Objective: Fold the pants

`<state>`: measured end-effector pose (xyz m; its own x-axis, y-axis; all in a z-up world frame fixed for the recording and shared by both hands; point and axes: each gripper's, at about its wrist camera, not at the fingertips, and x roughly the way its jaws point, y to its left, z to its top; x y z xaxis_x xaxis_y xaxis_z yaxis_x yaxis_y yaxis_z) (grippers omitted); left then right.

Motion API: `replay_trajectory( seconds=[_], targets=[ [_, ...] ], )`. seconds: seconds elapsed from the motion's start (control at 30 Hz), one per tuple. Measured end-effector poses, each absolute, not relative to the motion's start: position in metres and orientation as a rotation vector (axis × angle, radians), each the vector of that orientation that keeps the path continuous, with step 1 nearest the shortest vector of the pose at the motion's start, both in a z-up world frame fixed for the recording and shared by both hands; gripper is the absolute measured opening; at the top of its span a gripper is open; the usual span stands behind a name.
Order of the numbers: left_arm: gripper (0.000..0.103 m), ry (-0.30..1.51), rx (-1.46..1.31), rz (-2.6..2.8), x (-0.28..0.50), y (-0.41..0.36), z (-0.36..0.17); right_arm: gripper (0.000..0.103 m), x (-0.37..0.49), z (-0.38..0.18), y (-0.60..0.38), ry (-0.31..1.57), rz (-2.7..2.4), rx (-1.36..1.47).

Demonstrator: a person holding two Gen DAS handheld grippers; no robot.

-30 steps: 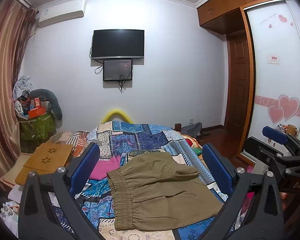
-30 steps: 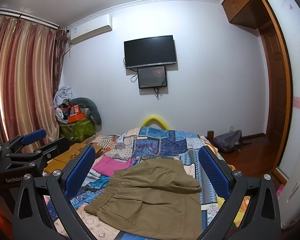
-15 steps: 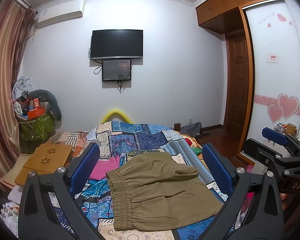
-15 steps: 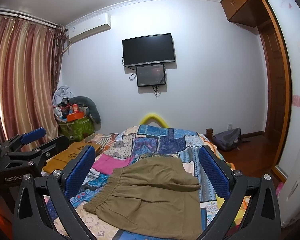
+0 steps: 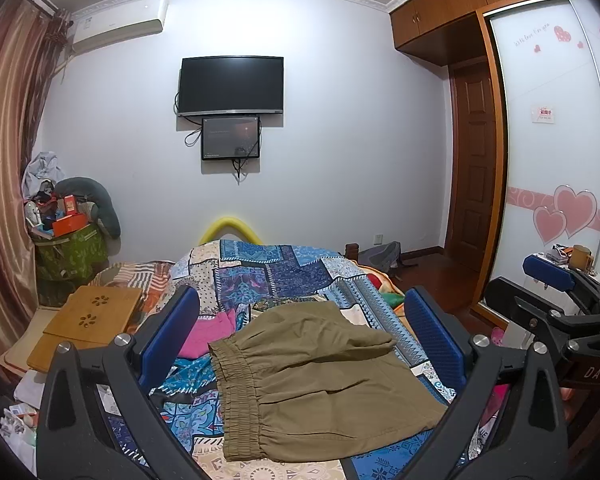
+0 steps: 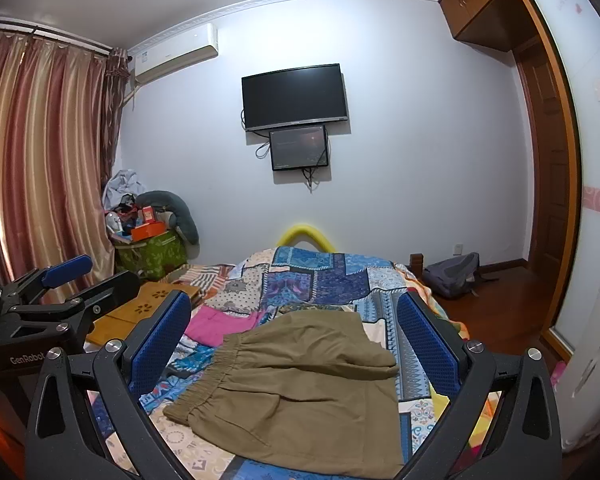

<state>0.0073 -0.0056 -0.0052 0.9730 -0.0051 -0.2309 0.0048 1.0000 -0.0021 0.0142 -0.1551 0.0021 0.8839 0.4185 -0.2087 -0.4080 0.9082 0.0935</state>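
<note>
Both tongs [image 5: 300,336] [image 6: 294,334] agape above folded pants [image 5: 320,376] [image 6: 300,384].

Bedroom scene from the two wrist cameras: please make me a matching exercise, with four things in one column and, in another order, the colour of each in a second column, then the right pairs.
Things:
1. pants
2. garment beside the waistband
3. foam arch behind the bed
4. gripper pads

Colours:
A. yellow
B. blue
C. olive-brown
D. pink

Pairs: 1-C, 2-D, 3-A, 4-B
</note>
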Motion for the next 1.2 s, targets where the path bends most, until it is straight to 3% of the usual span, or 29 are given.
replay_trajectory(
  seconds=[1.2],
  targets=[
    [0.103,0.283,-0.004,-0.016,0.031,-0.001,-0.010,0.102,0.029,0.000,-0.154,0.249,0.415,0.030]
  ],
)
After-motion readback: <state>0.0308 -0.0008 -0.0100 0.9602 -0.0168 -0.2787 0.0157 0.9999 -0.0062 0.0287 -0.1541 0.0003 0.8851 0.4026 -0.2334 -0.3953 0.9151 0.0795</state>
